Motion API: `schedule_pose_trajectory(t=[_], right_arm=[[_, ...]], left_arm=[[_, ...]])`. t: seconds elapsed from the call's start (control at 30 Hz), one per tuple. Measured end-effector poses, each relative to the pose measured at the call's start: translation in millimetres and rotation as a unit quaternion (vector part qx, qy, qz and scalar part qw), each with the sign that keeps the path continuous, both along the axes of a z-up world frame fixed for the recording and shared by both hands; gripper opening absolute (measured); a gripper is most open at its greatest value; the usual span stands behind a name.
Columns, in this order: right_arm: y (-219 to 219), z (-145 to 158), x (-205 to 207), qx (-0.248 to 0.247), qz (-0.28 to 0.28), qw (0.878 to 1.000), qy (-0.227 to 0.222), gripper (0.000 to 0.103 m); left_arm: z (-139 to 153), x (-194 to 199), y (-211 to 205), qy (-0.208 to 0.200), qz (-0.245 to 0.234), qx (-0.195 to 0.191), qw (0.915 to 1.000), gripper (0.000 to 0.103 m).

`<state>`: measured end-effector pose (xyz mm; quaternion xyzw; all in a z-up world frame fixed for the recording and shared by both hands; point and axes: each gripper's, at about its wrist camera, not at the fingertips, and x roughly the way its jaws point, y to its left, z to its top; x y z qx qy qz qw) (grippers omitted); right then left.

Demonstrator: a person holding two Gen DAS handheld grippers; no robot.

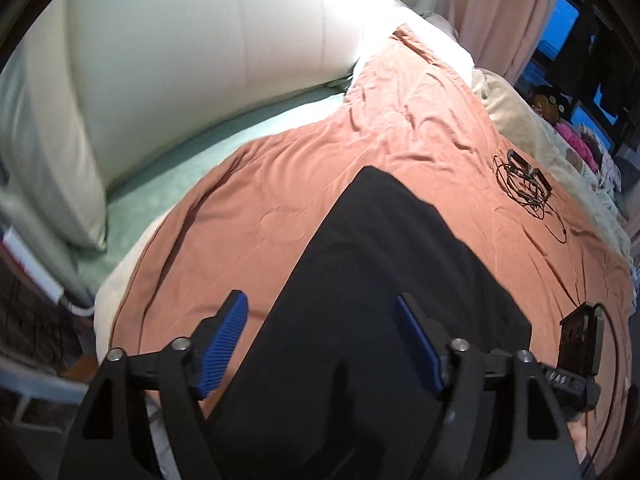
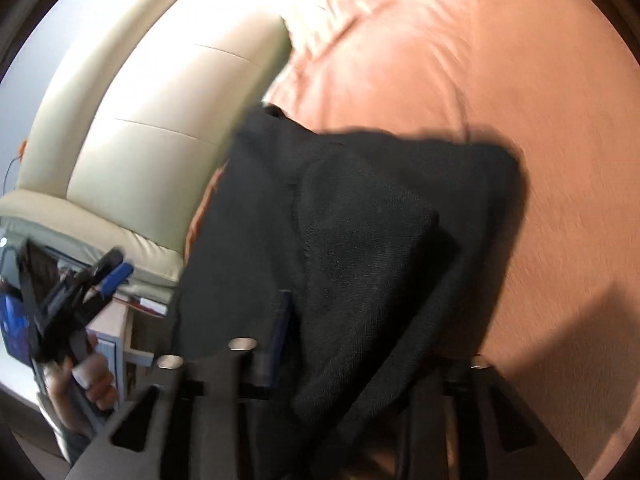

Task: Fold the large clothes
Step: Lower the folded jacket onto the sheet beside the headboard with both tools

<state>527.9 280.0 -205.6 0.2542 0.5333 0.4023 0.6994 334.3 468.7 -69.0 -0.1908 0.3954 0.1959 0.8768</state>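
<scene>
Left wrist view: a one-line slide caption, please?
Open left gripper above a folded black garment lying on a salmon bedspread.

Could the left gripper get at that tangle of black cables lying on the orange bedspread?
Probably yes. The left gripper is open, with nothing pinched between its blue pads, and only bare orange bedspread and the flat black garment lie between it and the cables. It would have to travel across the bed.
</scene>
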Motion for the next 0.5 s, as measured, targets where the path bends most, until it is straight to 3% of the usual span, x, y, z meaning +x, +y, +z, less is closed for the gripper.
schedule_pose_trajectory(t=[0.23,0.33,0.4,0.47,0.5], right_arm=[[3,11,-37,0.013,0.056,0.998,0.012,0.064],[3,14,-56,0.019,0.077,0.997,0.014,0.068],[7,16,-69,0.027,0.097,0.995,0.013,0.068],[12,14,-74,0.026,0.109,0.994,0.016,0.068],[16,14,-77,0.019,0.113,0.993,0.014,0.068]], left_arm=[[-28,-78,17,-0.033,0.059,-0.062,0.9958,0.077],[-43,-96,20,-0.042,0.074,-0.106,0.9907,0.077],[-49,-101,20,-0.048,0.08,-0.108,0.9898,0.078],[-53,-105,19,-0.051,0.087,-0.111,0.9887,0.084],[-56,-109,20,-0.057,0.097,-0.118,0.9866,0.096]])
